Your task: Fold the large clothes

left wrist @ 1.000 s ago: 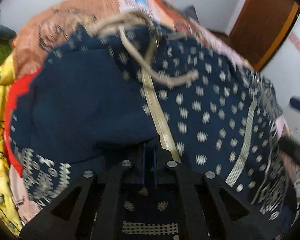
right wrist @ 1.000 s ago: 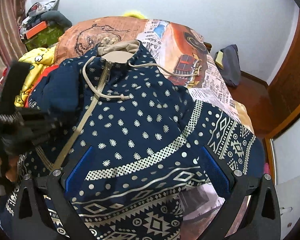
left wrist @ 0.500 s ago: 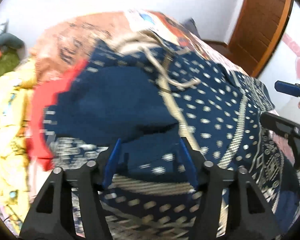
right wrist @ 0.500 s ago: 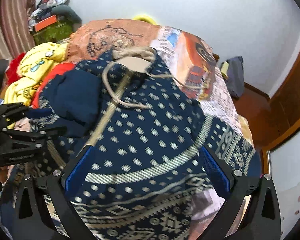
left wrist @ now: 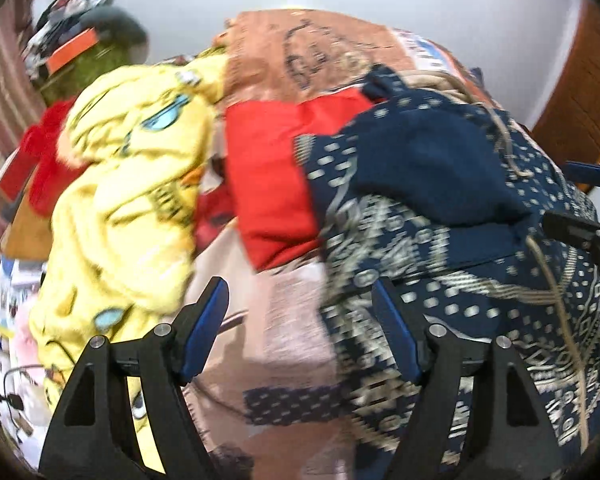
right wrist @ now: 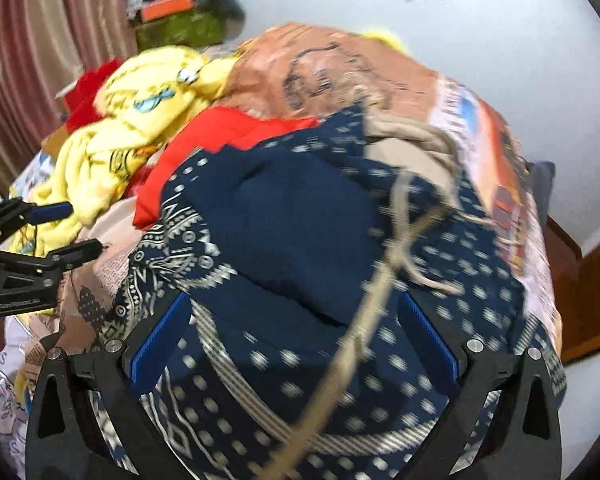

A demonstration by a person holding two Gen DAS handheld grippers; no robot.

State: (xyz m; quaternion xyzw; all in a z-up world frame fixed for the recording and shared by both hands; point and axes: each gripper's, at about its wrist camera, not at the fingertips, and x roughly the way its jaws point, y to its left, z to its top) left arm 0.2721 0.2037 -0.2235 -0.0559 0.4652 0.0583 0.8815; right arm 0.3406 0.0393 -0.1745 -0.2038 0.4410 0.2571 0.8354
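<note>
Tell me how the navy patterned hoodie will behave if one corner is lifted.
The navy patterned hoodie probably goes floppy: its sleeve already lies folded over in soft creases. It looks thick, so likely somewhat heavy. The loose drawstring may dangle and catch.

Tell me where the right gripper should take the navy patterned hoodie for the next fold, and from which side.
My pick: the navy hoodie by its unfolded right sleeve and side edge. Come down from above at the outer right edge; that side lies flat and single-layered, while the left sleeve is already folded across the chest. The right gripper is open.
</note>
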